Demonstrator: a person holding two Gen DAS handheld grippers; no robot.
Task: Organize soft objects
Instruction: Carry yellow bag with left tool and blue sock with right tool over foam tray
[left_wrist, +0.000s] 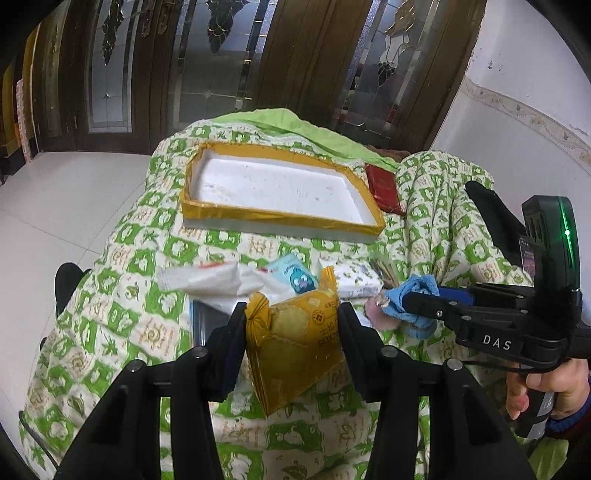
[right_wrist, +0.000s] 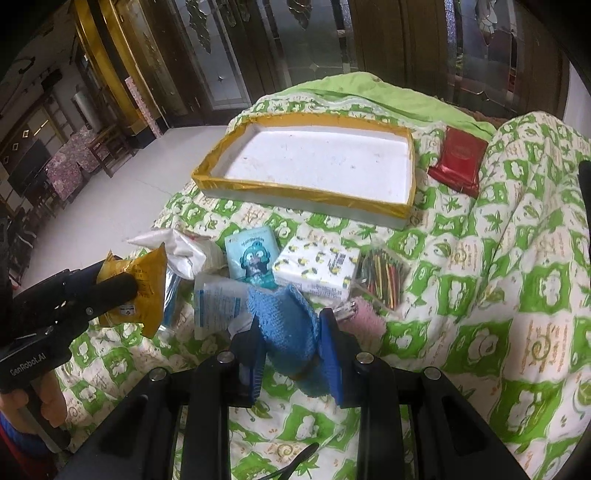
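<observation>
My left gripper (left_wrist: 291, 314) is shut on a yellow cracker packet (left_wrist: 295, 347) and holds it above the quilt; the packet also shows in the right wrist view (right_wrist: 142, 288). My right gripper (right_wrist: 290, 321) is shut on a blue knitted cloth (right_wrist: 286, 325), also seen in the left wrist view (left_wrist: 410, 295). A white foam tray with a gold rim (right_wrist: 306, 194) lies empty farther back on the quilt. Between tray and grippers lie a white plastic bag (right_wrist: 184, 251), a light-blue cartoon tissue pack (right_wrist: 253, 258), a white patterned tissue pack (right_wrist: 321, 267), a pink fuzzy item (right_wrist: 364, 317) and a bag of coloured sticks (right_wrist: 382, 277).
A red packet (right_wrist: 460, 160) lies to the right of the tray. A green-and-white quilt (right_wrist: 498, 258) covers the surface and bulges high on the right. White tiled floor (left_wrist: 55, 206) lies to the left; dark wood-and-glass doors (left_wrist: 221, 55) stand behind.
</observation>
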